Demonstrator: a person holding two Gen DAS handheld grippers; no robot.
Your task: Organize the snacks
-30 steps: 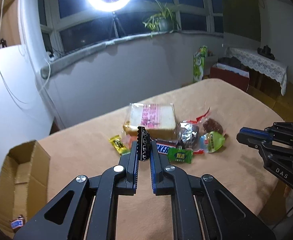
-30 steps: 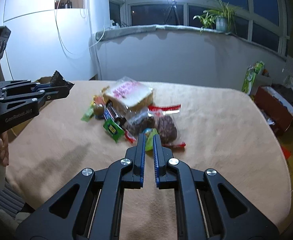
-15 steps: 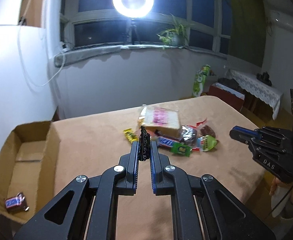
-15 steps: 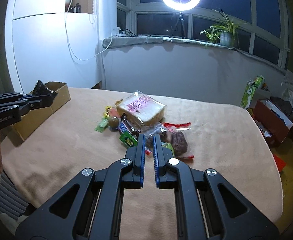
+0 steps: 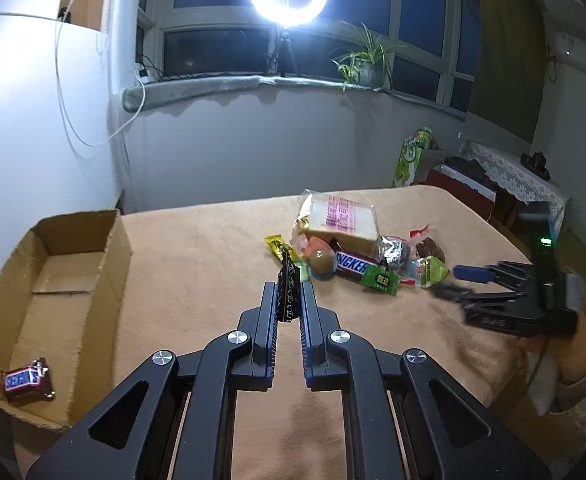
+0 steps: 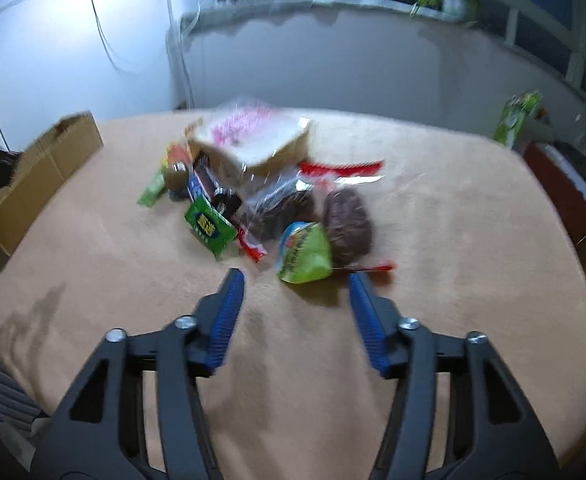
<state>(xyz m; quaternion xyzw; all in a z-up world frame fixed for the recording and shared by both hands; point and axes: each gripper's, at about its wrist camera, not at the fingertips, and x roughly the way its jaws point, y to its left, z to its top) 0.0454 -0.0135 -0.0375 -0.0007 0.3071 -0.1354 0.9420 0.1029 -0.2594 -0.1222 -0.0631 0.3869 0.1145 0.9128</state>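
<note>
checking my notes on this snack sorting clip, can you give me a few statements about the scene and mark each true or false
1. The left tool is shut on a small black packet. True.
2. The cardboard box holds no snacks. False: one Snickers mini lies in it.
3. The right tool is clamped on the light green pouch. False: its jaws have just been opening and nothing sits between them; the pouch lies just beyond the tips.
4. The bagged bread lies at the far side of the snack pile. True.
5. The full-size Snickers bar stands upright. False: it lies flat on the table.
</note>
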